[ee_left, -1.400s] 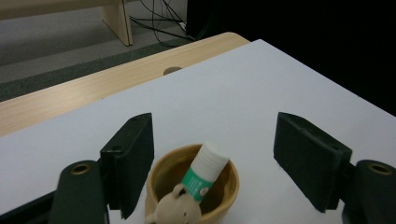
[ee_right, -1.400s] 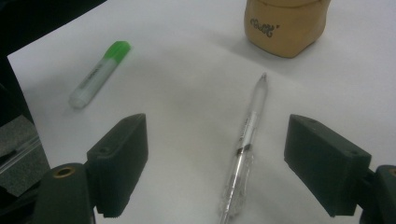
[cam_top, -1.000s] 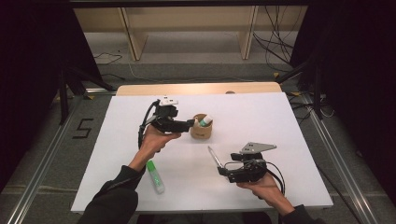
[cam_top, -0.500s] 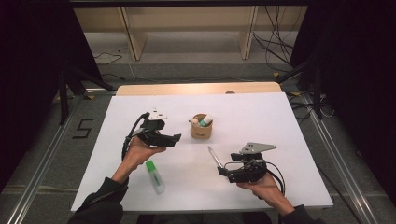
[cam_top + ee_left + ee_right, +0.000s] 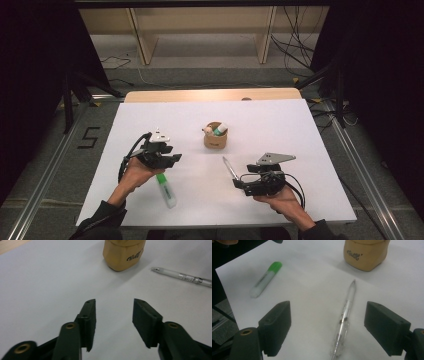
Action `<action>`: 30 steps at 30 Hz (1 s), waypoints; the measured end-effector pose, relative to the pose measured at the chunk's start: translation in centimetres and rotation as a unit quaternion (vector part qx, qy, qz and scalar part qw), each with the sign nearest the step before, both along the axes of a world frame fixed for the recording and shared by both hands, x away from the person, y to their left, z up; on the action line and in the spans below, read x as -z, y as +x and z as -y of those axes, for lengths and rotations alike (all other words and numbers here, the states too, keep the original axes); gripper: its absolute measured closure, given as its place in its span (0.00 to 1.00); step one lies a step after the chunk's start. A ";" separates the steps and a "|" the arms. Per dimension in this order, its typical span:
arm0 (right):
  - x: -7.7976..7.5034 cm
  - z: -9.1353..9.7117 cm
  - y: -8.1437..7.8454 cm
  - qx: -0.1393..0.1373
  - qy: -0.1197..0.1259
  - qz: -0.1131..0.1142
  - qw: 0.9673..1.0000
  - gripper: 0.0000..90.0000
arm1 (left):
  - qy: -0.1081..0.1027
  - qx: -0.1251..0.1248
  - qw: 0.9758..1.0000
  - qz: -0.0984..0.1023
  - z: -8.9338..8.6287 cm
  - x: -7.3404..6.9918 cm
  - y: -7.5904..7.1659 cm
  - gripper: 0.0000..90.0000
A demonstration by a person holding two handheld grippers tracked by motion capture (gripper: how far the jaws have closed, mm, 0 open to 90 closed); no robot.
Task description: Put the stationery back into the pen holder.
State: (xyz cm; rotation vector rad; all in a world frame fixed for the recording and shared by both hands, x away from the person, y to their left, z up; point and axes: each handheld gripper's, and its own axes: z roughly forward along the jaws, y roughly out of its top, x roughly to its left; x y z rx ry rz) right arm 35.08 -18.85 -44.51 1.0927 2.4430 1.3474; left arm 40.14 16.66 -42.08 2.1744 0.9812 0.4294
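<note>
A tan cup [image 5: 215, 138] stands mid-table with a green-capped marker and another item in it. A green highlighter [image 5: 166, 189] lies on the white sheet just in front of my left gripper [image 5: 174, 159]. In the left gripper view its jaws [image 5: 113, 315] have just been closing and stand partly apart with nothing between them, pointing at the cup [image 5: 124, 253] and a clear pen [image 5: 183, 277]. My right gripper [image 5: 239, 183] hovers low and open; the clear pen [image 5: 345, 312] lies on the sheet between its wide jaws [image 5: 328, 312], untouched. Beyond it are the highlighter [image 5: 265, 278] and the cup [image 5: 365, 253].
The white sheet [image 5: 280, 125] covers the table; a strip of wooden tabletop [image 5: 210, 95] shows at the far edge. Metal rails [image 5: 50, 165] run along both sides on the floor, with cables [image 5: 295, 55] and shelf legs behind.
My left gripper has drawn back from the cup toward the near left and sunk lower, and its jaws have narrowed. The right gripper, pen and highlighter have stayed put.
</note>
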 end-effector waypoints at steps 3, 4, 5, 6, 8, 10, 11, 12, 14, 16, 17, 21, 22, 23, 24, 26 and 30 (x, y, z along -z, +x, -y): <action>-0.1 0.0 0.0 0.001 0.002 0.002 1.000 0.25 | 0.011 0.006 1.000 0.001 -0.2 0.4 -0.6 0.75; -0.1 0.1 0.0 0.001 0.003 0.002 1.000 0.25 | 0.015 0.007 1.000 0.000 -0.3 0.6 -0.7 0.78; -0.1 0.1 0.0 0.001 0.004 0.001 1.000 0.25 | 0.019 0.009 1.000 0.000 -0.4 0.8 -0.9 0.81; -0.1 0.1 0.0 0.001 0.005 0.003 1.000 0.25 | 0.021 0.007 1.000 0.000 -0.4 0.9 -1.0 0.85; -0.2 0.1 -0.1 0.000 0.006 0.004 1.000 0.24 | 0.036 0.010 0.999 0.000 -0.4 1.2 -1.2 0.91; -0.2 0.0 -0.1 -0.001 0.007 0.004 1.000 0.24 | 0.040 0.012 0.999 0.000 -0.5 1.3 -1.3 0.95; -0.2 0.0 -0.1 -0.002 0.007 0.004 1.000 0.24 | 0.044 0.014 0.999 -0.001 -0.6 1.4 -1.3 0.97; -0.2 0.0 -0.1 -0.001 0.008 0.006 1.000 0.24 | 0.045 0.014 0.999 -0.002 -0.6 1.5 -1.4 0.98; -0.2 0.1 -0.1 -0.002 0.010 0.007 1.000 0.24 | 0.053 0.018 0.998 -0.005 -0.6 1.7 -1.3 0.99; -0.2 0.1 -0.2 -0.001 0.010 0.007 1.000 0.24 | 0.055 0.018 0.998 -0.007 -0.5 1.9 -1.3 0.99; -0.3 0.1 -0.2 -0.001 0.011 0.007 1.000 0.24 | 0.060 0.021 0.998 -0.011 -0.5 2.0 -1.3 0.99; -0.3 0.2 -0.2 -0.001 0.014 0.010 1.000 0.23 | 0.066 0.025 0.997 -0.019 -0.4 2.4 -1.2 0.99; -0.4 0.2 -0.2 0.000 0.016 0.010 1.000 0.23 | 0.066 0.025 0.997 -0.023 -0.4 2.4 -1.2 0.99; -0.4 0.2 -0.3 0.000 0.016 0.011 1.000 0.23 | 0.069 0.027 0.997 -0.023 -0.4 2.5 -1.2 0.99; -0.4 0.3 -0.3 0.000 0.018 0.012 1.000 0.23 | 0.072 0.027 0.997 -0.024 -0.4 2.5 -1.2 0.99; -0.5 0.3 -0.3 0.002 0.020 0.014 1.000 0.23 | 0.075 0.030 0.996 -0.026 -0.4 2.7 -1.1 0.99; -0.5 0.4 -0.3 0.003 0.023 0.018 1.000 0.23 | 0.081 0.030 0.996 -0.035 -0.5 2.9 -0.9 0.99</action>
